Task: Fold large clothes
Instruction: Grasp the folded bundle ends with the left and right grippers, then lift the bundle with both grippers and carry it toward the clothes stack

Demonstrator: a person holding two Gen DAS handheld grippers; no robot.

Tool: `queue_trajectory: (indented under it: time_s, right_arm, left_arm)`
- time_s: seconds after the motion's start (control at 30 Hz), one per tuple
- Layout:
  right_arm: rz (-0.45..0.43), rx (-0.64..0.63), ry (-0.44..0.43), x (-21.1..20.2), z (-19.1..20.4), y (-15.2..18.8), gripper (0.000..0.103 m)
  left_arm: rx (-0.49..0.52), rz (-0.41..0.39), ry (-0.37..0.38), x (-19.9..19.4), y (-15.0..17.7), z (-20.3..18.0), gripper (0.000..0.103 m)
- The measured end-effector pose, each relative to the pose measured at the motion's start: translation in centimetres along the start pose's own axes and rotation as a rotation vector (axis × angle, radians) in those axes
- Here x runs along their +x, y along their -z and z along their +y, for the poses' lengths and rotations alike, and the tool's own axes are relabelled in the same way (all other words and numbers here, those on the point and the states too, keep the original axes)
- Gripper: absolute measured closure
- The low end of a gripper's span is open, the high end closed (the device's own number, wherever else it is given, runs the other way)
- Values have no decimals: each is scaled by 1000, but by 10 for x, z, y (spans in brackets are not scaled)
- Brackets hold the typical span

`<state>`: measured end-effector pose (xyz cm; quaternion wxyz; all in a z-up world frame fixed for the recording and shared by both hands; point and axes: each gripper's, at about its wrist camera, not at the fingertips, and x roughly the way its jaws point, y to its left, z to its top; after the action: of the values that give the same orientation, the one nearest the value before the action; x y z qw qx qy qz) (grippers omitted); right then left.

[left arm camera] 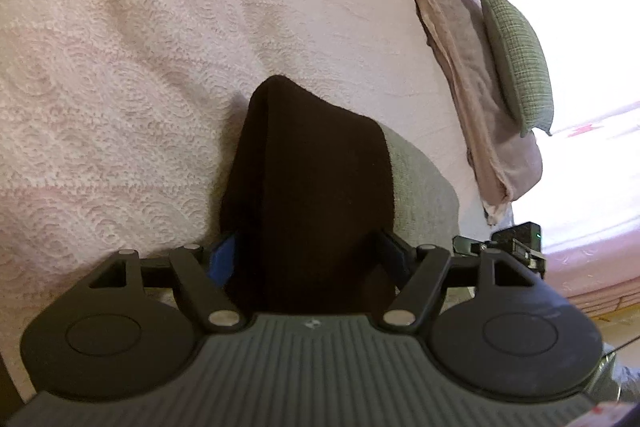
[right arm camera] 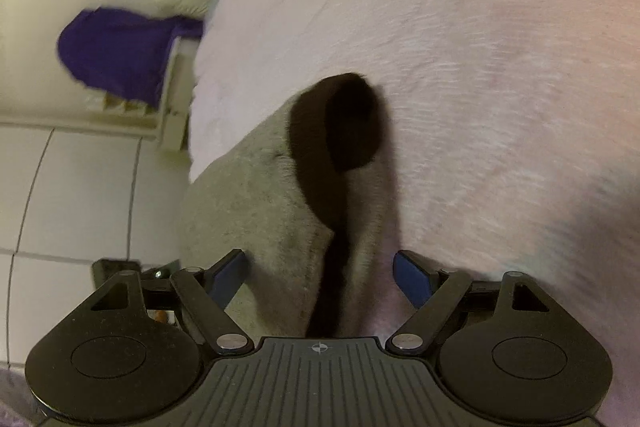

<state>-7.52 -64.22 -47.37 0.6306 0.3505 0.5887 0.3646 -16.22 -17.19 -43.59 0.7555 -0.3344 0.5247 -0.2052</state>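
A grey garment with a dark band along one edge is held up over the bed, which is covered by a pink textured spread. In the left wrist view the dark band fills the gap of the left tongs; the pads are set fairly wide apart, with a thick bunch of the cloth wedged between them, so a grip on the garment is judged to be in force, though the contact itself is hidden by the fabric. The corner is held there, it seems, so that the edge can be carried across as one straight line.

In the right wrist view the right tongs stand open, with the blue pads well apart. The garment, with its dark band hanging as a narrow strip, passes between them, and neither pad is seen pressing on it. This view is blurred by motion, so finer contact cannot be told. The open setting is judged to suit either a grasp about to be taken or a release.

Most of the garment lies out of frame below the tongs, so the stage of the fold cannot be told. A stack of folded linen and a green cushion lie at the bed's far edge, well apart from the garment.
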Motion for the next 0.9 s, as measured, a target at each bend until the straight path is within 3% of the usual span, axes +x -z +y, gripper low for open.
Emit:
queue_trajectory:
  time_s: [0.07, 0.17, 0.2, 0.23, 0.27, 0.33, 0.53, 0.9]
  right_arm:
    - [18, 11, -44, 10, -3, -3, 40]
    - [24, 9, -85, 25, -4, -4, 49]
    - [18, 8, -95, 28, -4, -3, 52]
    - [11, 9, -101, 30, -5, -1, 62]
    - [-1, 12, -97, 31, -5, 2, 72]
    - [-39, 16, -94, 27, -5, 8, 77]
    - [-163, 26, -80, -2, 12, 39, 81]
    - [-361, 116, -16, -60, 44, 129, 82]
  left_arm:
    - [2, 5, 8, 2, 0, 2, 35]
    - [-6, 15, 20, 7, -2, 3, 39]
    - [1, 15, 17, 7, -3, 2, 48]
    - [15, 12, 16, 8, -3, 1, 62]
    - [36, 9, 11, 7, -4, -1, 68]
    - [84, 3, 5, 3, -3, -6, 81]
    - [230, 2, -46, -4, -6, -38, 87]
    - [393, 73, 12, 0, -1, -104, 91]
